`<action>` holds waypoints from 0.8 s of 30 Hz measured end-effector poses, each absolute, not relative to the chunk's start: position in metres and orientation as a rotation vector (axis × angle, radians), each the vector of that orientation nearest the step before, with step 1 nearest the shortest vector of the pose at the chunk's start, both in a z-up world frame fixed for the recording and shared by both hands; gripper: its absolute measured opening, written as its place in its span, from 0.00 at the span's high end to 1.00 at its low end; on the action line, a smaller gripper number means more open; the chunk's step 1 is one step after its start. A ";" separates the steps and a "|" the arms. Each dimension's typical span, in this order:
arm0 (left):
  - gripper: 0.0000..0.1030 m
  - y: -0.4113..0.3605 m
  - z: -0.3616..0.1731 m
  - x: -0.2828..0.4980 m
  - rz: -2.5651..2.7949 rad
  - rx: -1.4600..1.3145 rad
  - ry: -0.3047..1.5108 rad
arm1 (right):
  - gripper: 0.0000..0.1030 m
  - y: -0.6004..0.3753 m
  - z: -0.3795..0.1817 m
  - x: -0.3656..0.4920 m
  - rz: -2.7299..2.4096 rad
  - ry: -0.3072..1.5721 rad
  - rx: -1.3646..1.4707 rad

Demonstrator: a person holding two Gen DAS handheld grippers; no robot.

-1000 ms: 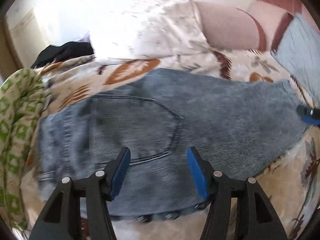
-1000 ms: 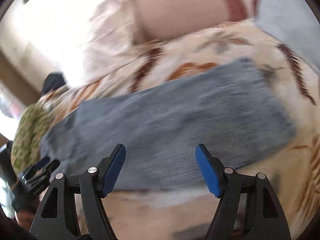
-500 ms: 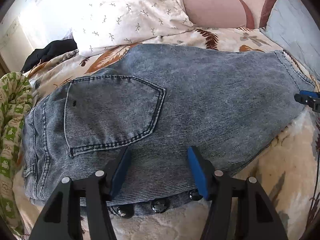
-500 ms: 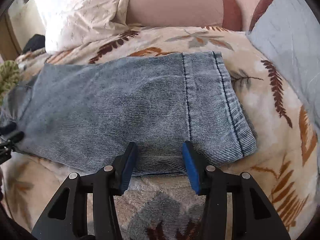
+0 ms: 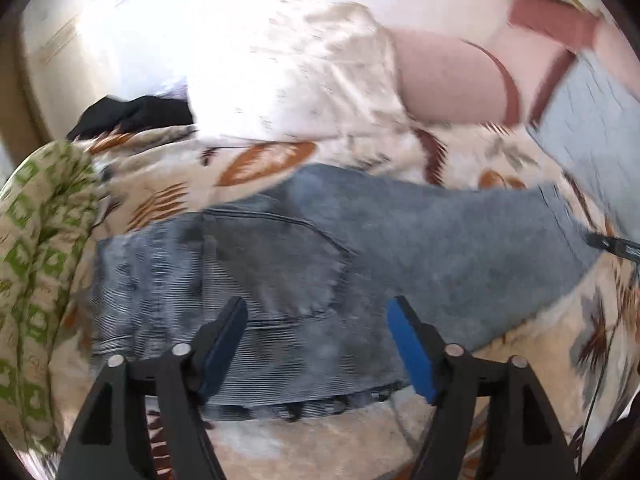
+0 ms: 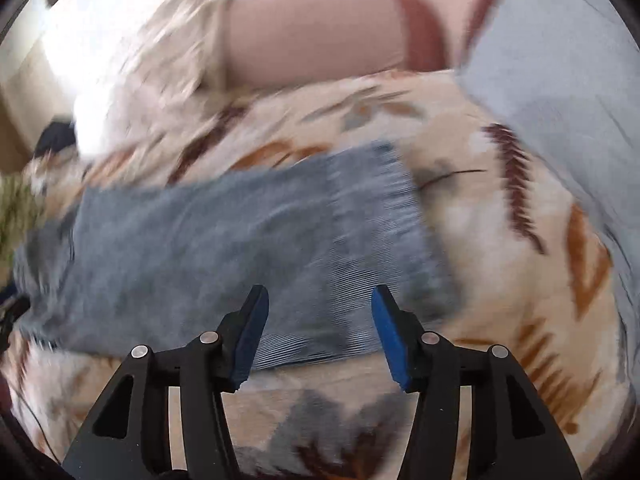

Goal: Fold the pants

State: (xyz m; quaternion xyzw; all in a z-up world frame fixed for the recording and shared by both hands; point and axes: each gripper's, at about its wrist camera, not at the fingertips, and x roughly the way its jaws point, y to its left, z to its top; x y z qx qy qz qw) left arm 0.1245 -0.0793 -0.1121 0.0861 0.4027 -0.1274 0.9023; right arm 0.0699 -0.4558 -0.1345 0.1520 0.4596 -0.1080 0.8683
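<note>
Pants [image 5: 360, 264] of faded blue denim lie flat across the patterned bedspread [image 5: 520, 344] in front of you, waist end to your left with the back pocket [image 5: 272, 264] facing up, leg hem to your right. Starting at the left, a green-and-white cloth [image 5: 36, 264] is bunched beside the waistband. Your left gripper [image 5: 316, 344] hovers over the seat of the jeans, its blue pads spread wide with nothing between them. Moving right, your right gripper [image 6: 318, 332] hangs above the lower leg near the hem, its jaws likewise parted and empty. Beyond the hem a pale grey-blue pillow [image 6: 560, 92] rests on the bedspread. Both views are blurred.
</note>
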 end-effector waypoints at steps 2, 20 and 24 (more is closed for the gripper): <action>0.23 -0.069 -0.107 0.128 -0.248 0.160 0.837 | 0.47 -0.487 -0.130 0.059 -0.206 0.945 0.501; 0.23 -0.209 -0.089 0.175 -0.547 0.356 0.887 | 0.42 -0.548 -0.191 0.031 -0.238 0.852 1.230; 0.23 -0.246 -0.087 0.186 -0.625 0.400 0.891 | 0.41 -0.549 -0.197 0.039 -0.240 0.806 1.214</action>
